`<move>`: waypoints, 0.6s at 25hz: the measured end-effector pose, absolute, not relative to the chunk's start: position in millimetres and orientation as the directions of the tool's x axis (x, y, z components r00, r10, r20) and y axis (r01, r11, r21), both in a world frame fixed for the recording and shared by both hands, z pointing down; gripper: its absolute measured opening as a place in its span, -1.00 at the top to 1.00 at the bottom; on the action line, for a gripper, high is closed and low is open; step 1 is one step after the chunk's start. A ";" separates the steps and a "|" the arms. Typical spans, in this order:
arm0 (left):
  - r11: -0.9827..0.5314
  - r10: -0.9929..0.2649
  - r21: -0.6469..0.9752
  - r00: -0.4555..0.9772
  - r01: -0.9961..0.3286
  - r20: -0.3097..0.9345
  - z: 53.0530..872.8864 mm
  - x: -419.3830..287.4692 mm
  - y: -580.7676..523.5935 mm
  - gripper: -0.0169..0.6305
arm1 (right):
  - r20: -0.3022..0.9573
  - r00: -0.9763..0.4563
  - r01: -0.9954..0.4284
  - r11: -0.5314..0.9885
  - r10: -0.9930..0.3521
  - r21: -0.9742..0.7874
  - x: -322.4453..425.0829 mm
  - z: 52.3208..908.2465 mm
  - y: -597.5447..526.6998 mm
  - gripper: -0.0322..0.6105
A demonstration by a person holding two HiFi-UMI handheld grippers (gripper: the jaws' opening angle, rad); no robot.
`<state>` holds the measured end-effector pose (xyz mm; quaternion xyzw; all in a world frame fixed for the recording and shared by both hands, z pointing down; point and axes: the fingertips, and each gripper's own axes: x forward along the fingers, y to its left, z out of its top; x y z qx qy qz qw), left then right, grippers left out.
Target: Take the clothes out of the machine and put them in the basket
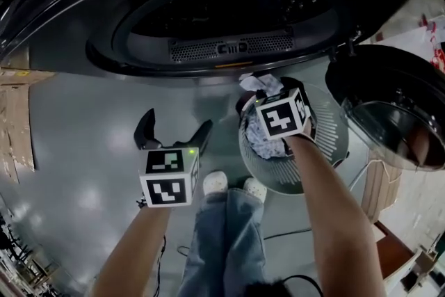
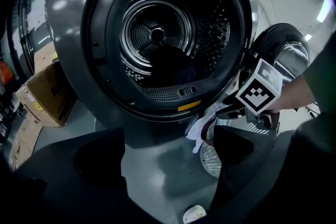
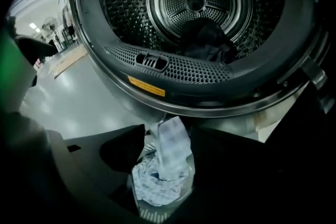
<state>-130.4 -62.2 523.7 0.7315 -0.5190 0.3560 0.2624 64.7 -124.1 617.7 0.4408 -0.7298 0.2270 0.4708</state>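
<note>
Clothes: pale blue checked cloth (image 3: 157,181) clamped in right gripper (image 3: 168,135), over white slatted plastic basket (image 1: 332,132).
Perforated steel drum (image 3: 126,2): dark garment (image 3: 207,42) inside.
Left gripper (image 2: 168,134): jaws wide, empty.

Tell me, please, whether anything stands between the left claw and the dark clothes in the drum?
Nothing visible does. The door hangs open to the right, the left claw is open and empty before the opening, and the dark clothes lie low in the drum.

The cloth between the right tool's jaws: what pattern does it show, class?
Pale blue-and-white check; the cloth shows best in the right gripper view.
</note>
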 end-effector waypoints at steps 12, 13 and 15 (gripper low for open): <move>-0.294 -0.583 0.044 0.215 -0.955 0.783 513.2 -120.0 -58.8 -0.61 | 0.905 -0.172 -0.810 0.578 -0.390 0.095 64.8 573.7 -109.4 0.78; -0.291 -0.585 0.048 0.217 -0.956 0.781 508.9 -116.7 -58.4 -0.61 | 0.902 -0.179 -0.808 0.582 -0.394 0.094 67.0 565.9 -107.8 0.78; -0.283 -0.590 0.053 0.218 -0.958 0.777 499.7 -111.1 -56.4 -0.61 | 0.896 -0.198 -0.813 0.577 -0.398 0.076 71.5 552.3 -101.0 0.78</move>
